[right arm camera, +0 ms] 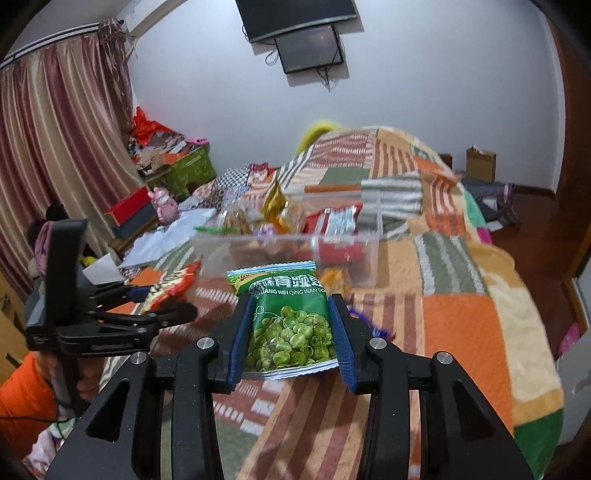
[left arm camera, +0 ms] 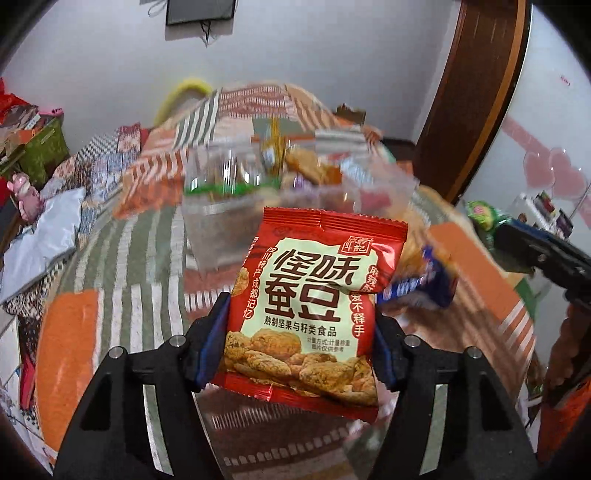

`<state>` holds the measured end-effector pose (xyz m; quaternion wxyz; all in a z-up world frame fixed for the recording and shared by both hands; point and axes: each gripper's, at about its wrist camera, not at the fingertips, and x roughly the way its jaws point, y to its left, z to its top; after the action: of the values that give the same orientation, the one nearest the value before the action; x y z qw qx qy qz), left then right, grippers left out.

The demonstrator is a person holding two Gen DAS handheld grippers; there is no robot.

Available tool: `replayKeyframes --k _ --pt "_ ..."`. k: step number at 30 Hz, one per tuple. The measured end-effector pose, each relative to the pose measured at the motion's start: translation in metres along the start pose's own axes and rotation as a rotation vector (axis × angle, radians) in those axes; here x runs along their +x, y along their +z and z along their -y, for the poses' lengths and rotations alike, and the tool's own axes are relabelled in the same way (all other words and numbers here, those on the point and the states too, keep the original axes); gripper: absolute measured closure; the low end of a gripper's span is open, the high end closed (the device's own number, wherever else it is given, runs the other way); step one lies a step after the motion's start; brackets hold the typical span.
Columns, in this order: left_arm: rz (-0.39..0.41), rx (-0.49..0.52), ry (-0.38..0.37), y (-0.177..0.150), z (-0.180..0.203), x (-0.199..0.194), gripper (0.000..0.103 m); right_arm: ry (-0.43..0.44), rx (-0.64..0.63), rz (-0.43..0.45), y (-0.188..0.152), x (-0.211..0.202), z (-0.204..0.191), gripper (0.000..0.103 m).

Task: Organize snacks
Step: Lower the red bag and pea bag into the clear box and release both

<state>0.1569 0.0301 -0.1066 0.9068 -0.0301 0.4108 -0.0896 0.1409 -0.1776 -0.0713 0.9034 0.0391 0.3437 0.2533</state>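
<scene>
Red bag [left arm camera: 310, 295] of bean snacks sits pinched in the left gripper [left arm camera: 301, 332], held up above the bed [left arm camera: 110, 258], likely so it can go into the box. Past it stands the clear box [right arm camera: 288, 251] on the bed, already part full of snacks. The right gripper [right arm camera: 291, 332] squeezes a green pea bag [right arm camera: 290, 317] by its sides, near the box too. A blue pack [left arm camera: 424, 280] lies on the bed beside the box.

A home bedroom: patchwork bedspread [right arm camera: 461, 302], striped curtains [right arm camera: 62, 140], wall-mounted television [right arm camera: 295, 14].
</scene>
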Motion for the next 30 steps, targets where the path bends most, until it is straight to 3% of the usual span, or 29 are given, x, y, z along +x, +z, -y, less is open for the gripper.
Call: replayKeyframes --k 9,14,24,27,30 --pt "0.084 -0.055 0.009 0.058 -0.014 -0.006 0.037 -0.037 -0.015 0.063 0.043 0.022 0.006 0.065" --pt "0.072 -0.091 0.046 0.087 -0.037 0.012 0.037 -0.037 0.001 0.058 0.063 0.044 0.012 0.065" --pt "-0.006 -0.083 0.118 0.128 -0.051 0.077 0.037 -0.073 -0.012 -0.033 0.083 0.11 0.019 0.065" --pt "-0.043 -0.083 0.101 0.132 -0.047 0.097 0.037 -0.082 -0.026 -0.066 0.083 0.126 0.019 0.065" --pt "-0.025 -0.037 0.095 0.133 -0.032 0.105 0.037 -0.098 -0.045 -0.1 0.083 0.141 0.019 0.065"
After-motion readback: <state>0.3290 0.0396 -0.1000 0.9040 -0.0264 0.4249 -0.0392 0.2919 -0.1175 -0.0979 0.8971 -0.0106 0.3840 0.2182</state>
